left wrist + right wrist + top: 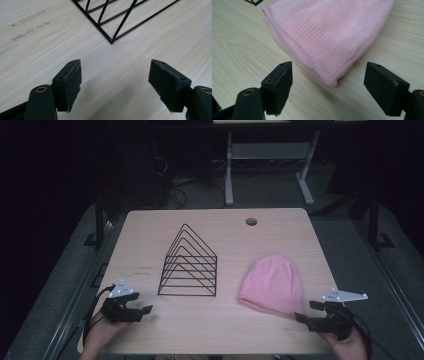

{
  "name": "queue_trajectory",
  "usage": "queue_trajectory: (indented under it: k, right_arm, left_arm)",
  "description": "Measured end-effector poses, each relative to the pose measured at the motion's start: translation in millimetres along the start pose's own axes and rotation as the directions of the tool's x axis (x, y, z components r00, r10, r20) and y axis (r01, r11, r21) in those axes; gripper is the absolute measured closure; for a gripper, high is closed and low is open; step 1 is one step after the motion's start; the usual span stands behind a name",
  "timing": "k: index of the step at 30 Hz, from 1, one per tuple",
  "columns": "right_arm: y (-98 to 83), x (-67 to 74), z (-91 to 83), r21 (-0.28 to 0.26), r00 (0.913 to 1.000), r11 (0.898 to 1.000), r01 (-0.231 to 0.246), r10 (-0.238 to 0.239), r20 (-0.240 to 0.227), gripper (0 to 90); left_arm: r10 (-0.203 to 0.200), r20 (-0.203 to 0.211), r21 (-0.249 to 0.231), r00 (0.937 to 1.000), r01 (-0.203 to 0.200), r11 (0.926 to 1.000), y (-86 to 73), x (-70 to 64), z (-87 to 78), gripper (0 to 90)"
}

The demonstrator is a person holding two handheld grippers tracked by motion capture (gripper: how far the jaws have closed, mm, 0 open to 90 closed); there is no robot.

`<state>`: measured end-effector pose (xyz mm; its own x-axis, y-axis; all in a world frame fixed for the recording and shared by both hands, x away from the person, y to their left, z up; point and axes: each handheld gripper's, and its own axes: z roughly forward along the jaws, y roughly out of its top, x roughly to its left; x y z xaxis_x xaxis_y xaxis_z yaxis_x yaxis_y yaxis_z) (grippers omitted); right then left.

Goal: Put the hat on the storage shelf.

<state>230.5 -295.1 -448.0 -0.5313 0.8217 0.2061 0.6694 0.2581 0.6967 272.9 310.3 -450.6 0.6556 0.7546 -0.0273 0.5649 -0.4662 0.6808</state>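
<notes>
a pale wooden table (150,245) stands in a dark room. the pink knit hat (272,282) lies flat on its right half, beside a black wire rack (189,265). the right gripper (306,311) has its jaws wide apart and empty, just short of the hat's ribbed brim (not touching it). the left gripper (142,302), also spread and empty, points at the rack's near corner.
</notes>
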Motion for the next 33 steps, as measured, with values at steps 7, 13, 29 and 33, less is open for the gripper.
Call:
queue_trajectory:
  k: [7, 13, 29, 33]
  right_arm:
    - [4.8, 5.2, 3.0, -0.009, 0.9996, 1.000, 0.025, -0.025, -0.009, 22.4]
    - [11.9, 12.2, 2.6, -0.013, 0.9984, 0.998, 0.055, -0.055, -0.013, 22.4]
    - [44.3, 14.5, 0.7, 0.026, 0.9950, 0.996, 0.085, -0.083, -0.055, 20.2]
    - [57.4, 15.4, 4.0, 0.031, 0.9936, 0.995, 0.091, -0.089, -0.071, 19.8]
  left_arm:
    - [0.007, -0.011, 0.007, 0.9999, -0.007, 0.9999, -1.1, -1.5, -0.7, 26.7]
    - [-0.007, -0.011, -0.007, 0.9999, 0.007, 1.0000, -3.7, -2.0, -4.7, 26.7]
    - [-0.014, -0.015, 0.008, 0.9998, 0.015, 0.9999, -5.3, -0.8, -3.8, 26.7]
    - [-0.025, -0.013, 0.006, 0.9996, 0.025, 0.9997, -6.1, -0.2, -3.5, 26.3]
